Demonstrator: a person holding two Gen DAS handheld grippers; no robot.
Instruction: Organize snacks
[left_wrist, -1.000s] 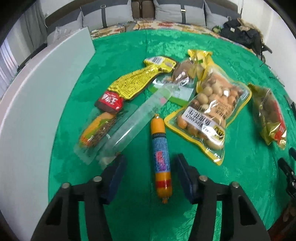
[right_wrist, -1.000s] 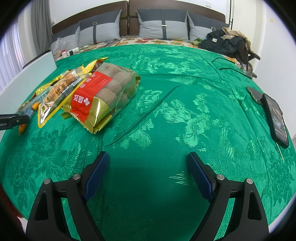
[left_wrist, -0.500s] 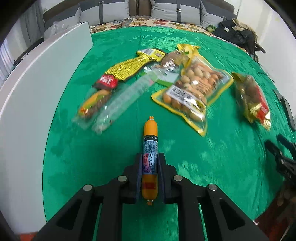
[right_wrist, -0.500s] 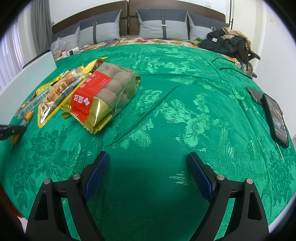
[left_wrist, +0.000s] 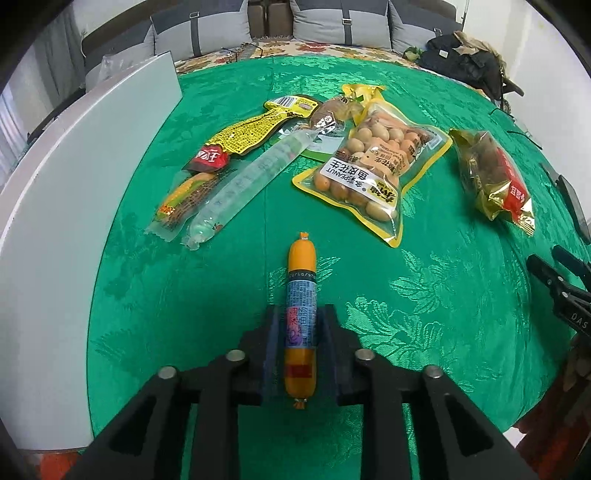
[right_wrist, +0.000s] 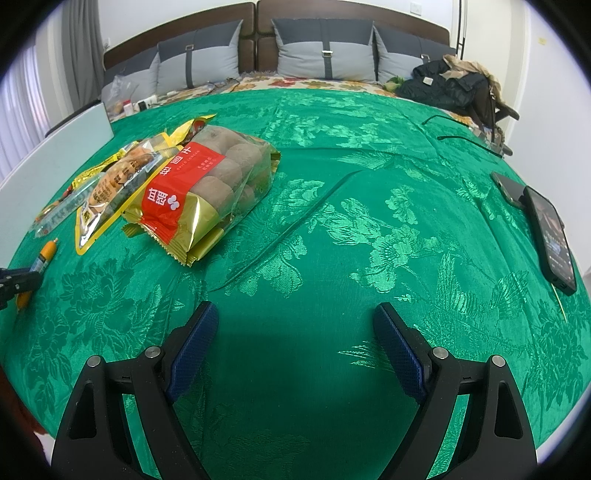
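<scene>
My left gripper (left_wrist: 300, 317) is shut on an orange sausage stick (left_wrist: 301, 280) with a blue label, held above the green cloth; it also shows in the right wrist view (right_wrist: 38, 262). Beyond it lie a peanut bag (left_wrist: 373, 166), a clear tube pack (left_wrist: 243, 184), a corn snack (left_wrist: 184, 195), a yellow-red pack (left_wrist: 240, 140) and a gold-red bag (left_wrist: 495, 173). The gold-red bag (right_wrist: 207, 184) also shows in the right wrist view. My right gripper (right_wrist: 295, 325) is open and empty over bare cloth.
A white board (left_wrist: 55, 192) borders the cloth on the left. Two phones (right_wrist: 546, 229) lie at the right edge of the cloth. Pillows (right_wrist: 325, 51) and a dark jacket (right_wrist: 450, 88) sit at the back. The right gripper shows at the left view's right edge (left_wrist: 561, 284).
My left gripper closed on the sausage stick and drew it back toward the near edge, away from the other snacks. The right gripper has not moved.
</scene>
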